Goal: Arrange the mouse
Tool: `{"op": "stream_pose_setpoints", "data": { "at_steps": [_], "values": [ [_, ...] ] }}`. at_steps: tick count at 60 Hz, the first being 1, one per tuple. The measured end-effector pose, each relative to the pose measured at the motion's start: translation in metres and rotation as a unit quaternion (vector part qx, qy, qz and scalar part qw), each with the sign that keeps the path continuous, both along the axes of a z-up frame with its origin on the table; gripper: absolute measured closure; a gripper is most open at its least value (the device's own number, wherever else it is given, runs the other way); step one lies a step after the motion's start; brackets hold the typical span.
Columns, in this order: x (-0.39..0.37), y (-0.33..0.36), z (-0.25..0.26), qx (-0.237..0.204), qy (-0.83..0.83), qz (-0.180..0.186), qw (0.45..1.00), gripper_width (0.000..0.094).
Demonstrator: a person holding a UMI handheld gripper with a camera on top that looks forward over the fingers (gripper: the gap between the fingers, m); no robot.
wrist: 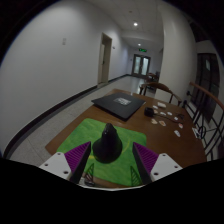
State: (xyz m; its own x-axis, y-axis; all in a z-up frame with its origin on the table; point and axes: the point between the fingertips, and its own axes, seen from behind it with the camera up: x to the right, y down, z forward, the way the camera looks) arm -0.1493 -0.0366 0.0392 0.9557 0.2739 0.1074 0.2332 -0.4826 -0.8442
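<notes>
A black mouse (108, 147) rests on a green mat (88, 131) at the near end of a wooden table (170, 142). My gripper (112, 152) is low over the mat with its fingers on either side of the mouse. The purple pads (76, 158) stand apart from the mouse, and green mat shows in the gap on each side. The fingers are open and the mouse stands between them.
A dark flat pad (121, 104) with a white sheet on it lies farther along the table. A small black object (148, 113) and several small white items (171, 122) lie to the right. A chair (163, 92) stands beyond, in a long corridor.
</notes>
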Motion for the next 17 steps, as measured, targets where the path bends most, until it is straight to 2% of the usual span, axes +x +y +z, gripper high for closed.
{"op": "stream_pose_setpoints", "data": {
  "at_steps": [17],
  "values": [
    [0.067, -0.095, 0.012, -0.042, 0.061, 0.038, 0.997, 0.0083]
  ]
}}
